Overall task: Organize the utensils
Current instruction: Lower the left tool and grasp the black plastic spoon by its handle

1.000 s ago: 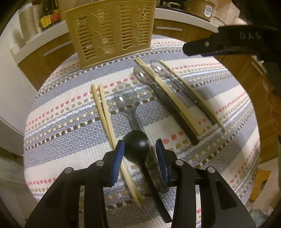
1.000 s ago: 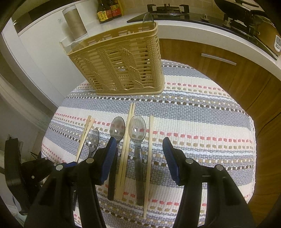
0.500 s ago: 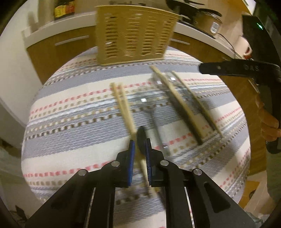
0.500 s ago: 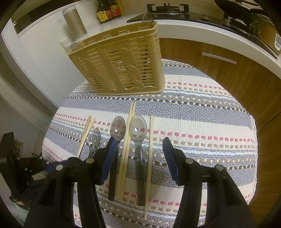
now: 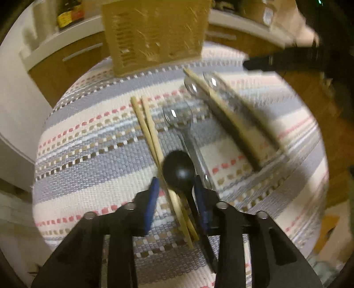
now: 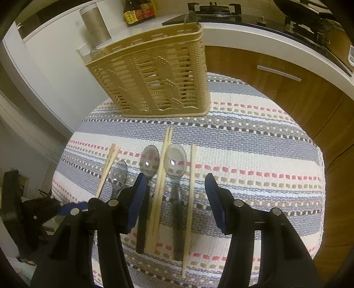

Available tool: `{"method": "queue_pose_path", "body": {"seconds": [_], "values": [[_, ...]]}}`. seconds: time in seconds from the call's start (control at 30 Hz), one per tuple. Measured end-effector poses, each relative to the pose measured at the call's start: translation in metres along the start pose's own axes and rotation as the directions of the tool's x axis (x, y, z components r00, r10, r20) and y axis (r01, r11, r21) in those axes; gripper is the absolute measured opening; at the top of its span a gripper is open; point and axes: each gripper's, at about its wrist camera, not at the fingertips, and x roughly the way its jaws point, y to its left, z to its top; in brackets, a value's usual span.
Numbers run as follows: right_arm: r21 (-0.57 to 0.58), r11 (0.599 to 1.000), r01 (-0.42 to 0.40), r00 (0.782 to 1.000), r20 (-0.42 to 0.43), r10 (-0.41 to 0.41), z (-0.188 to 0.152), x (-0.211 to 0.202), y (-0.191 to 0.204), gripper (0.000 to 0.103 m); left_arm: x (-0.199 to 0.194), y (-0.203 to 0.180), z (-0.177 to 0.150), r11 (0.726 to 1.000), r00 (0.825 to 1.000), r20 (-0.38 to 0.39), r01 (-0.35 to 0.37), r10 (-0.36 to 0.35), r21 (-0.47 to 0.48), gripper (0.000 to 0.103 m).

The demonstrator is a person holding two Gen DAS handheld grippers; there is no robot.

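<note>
A black spoon [image 5: 179,170] lies on the striped cloth across a pair of chopsticks [image 5: 148,128], between the fingers of my left gripper [image 5: 176,183]. Its jaws are opening and the pads stand off the spoon. A clear spoon [image 5: 178,115] lies just beyond it. The tan slotted basket [image 6: 154,77] stands at the table's far side. My right gripper [image 6: 175,179] hovers open over two clear spoons [image 6: 176,159] with dark handles and more chopsticks [image 6: 163,159], holding nothing.
The round table under the striped cloth [image 6: 254,155] drops off on every side. Behind the basket runs a white counter with sauce bottles [image 6: 135,11], a canister [image 6: 95,24] and a gas hob [image 6: 212,8]. Wooden cabinet doors [image 6: 276,77] stand close behind.
Half a second ago the left gripper was pinched on the black spoon; now its jaws have parted and the spoon lies loose between them. The right gripper has not moved.
</note>
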Motion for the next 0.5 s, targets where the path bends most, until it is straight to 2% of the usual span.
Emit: {"method": "queue_pose_path", "body": {"seconds": [0.2, 0.37, 0.5], "values": [[0.026, 1.000, -0.001, 1.000, 0.001, 0.001, -0.003, 0.000, -0.015, 0.052, 0.006, -0.014, 0.003, 0.992, 0.993, -0.011, -0.115, 0.115, 0.057, 0.030], [0.020, 1.000, -0.016, 1.000, -0.002, 0.016, -0.004, -0.001, -0.013, 0.052, 0.011, -0.017, 0.013, 0.984, 0.987, 0.002, -0.161, 0.161, 0.076, 0.030], [0.011, 1.000, -0.014, 1.000, 0.001, 0.014, -0.004, -0.003, -0.009, 0.052, 0.006, -0.004, 0.016, 0.993, 0.993, 0.035, -0.115, 0.115, 0.010, 0.009]]}}
